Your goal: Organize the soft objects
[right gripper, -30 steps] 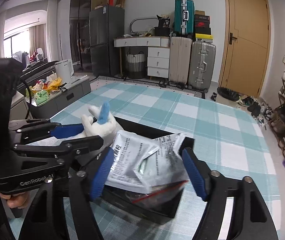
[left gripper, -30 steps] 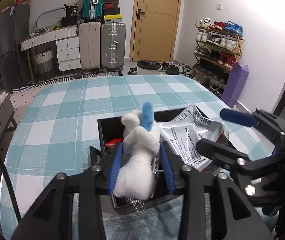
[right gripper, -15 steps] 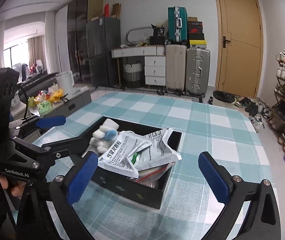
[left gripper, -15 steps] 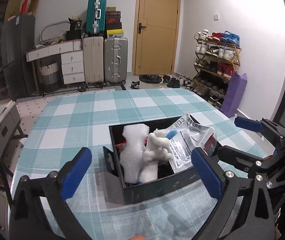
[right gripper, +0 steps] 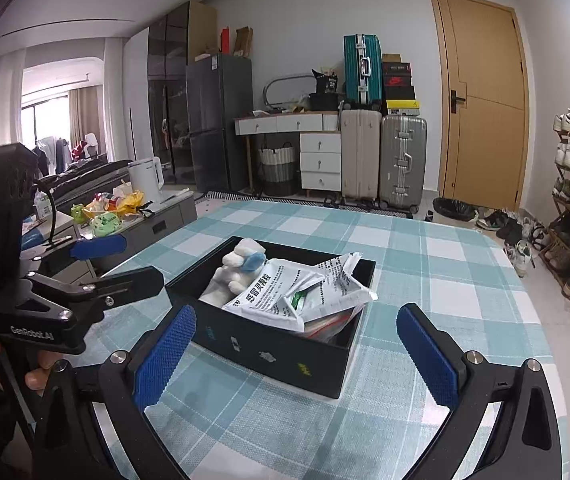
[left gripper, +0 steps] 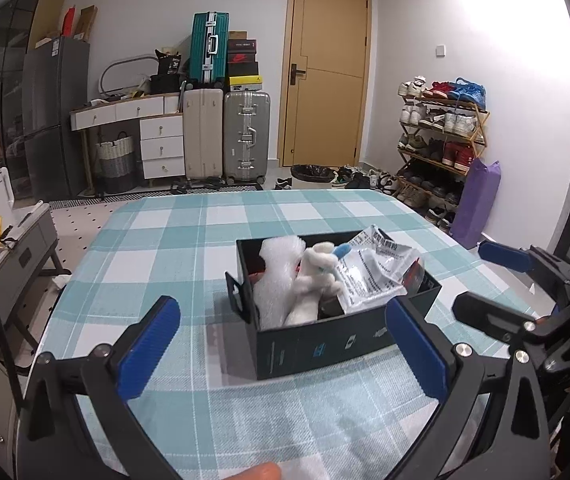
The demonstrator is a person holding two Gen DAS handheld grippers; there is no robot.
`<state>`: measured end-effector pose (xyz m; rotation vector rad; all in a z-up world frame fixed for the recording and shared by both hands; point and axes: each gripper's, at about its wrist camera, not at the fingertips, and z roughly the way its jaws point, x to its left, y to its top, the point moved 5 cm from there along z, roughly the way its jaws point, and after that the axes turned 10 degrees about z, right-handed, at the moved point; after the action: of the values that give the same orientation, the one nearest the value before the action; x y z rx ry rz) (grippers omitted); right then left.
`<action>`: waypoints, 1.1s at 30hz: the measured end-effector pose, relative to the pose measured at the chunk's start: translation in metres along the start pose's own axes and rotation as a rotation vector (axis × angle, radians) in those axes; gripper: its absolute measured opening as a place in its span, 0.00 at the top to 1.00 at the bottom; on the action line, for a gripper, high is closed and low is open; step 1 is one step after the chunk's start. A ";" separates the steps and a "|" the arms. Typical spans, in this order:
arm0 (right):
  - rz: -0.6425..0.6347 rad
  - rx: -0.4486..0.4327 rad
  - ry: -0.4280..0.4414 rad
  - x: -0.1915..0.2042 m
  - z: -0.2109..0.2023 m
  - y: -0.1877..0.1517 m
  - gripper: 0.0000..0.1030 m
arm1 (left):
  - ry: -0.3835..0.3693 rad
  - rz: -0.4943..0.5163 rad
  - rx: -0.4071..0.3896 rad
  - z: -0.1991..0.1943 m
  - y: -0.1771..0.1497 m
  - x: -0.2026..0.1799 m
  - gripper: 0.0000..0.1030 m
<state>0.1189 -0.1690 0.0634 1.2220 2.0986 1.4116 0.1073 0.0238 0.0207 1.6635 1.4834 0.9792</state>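
A black box (left gripper: 325, 340) stands on the checked table (left gripper: 165, 248). It holds a white plush toy with a blue ear (left gripper: 317, 280), a white foam piece (left gripper: 275, 276) and white printed packets (left gripper: 377, 272). The box (right gripper: 269, 352), toy (right gripper: 233, 272) and packets (right gripper: 297, 292) also show in the right wrist view. My left gripper (left gripper: 285, 348) is open and empty, pulled back in front of the box. My right gripper (right gripper: 297, 352) is open and empty, also in front of the box; it shows at right in the left wrist view (left gripper: 497, 276).
Suitcases (left gripper: 225, 136), a white drawer desk (left gripper: 141, 132) and a door (left gripper: 325, 72) are beyond the table. A shoe rack (left gripper: 441, 140) stands at right. A low side table with a kettle (right gripper: 147, 178) and clutter is left of the table.
My left gripper let go of the plush toy into the box, opened wide and drew back. My right gripper released the packets, opened and drew back too.
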 end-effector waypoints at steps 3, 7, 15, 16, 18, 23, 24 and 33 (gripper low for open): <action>0.010 -0.008 0.003 0.000 -0.005 -0.004 0.01 | 0.024 0.007 -0.014 -0.004 -0.004 -0.002 0.00; 0.011 -0.018 0.000 -0.002 -0.007 -0.008 0.01 | 0.022 0.000 -0.029 -0.008 -0.010 -0.002 0.00; 0.004 -0.048 -0.003 -0.002 -0.009 -0.013 0.01 | 0.038 -0.025 -0.044 -0.008 -0.020 0.001 0.00; 0.002 -0.051 -0.003 -0.002 -0.008 -0.014 0.01 | 0.038 -0.025 -0.043 -0.007 -0.021 0.001 0.00; -0.006 -0.054 -0.003 -0.001 -0.009 -0.016 0.01 | 0.052 -0.028 -0.043 -0.006 -0.023 0.003 0.00; -0.020 -0.054 -0.018 -0.002 -0.005 -0.019 0.01 | 0.056 -0.022 -0.065 -0.005 -0.025 0.003 0.00; -0.019 -0.056 -0.017 -0.003 -0.005 -0.019 0.01 | 0.055 -0.021 -0.065 -0.005 -0.025 0.003 0.00; -0.008 -0.079 -0.017 -0.005 -0.009 -0.020 0.01 | 0.062 -0.017 -0.065 -0.003 -0.024 0.002 0.00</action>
<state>0.1070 -0.1813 0.0494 1.1901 2.0144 1.4613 0.0931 0.0282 0.0015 1.5853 1.4880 1.0669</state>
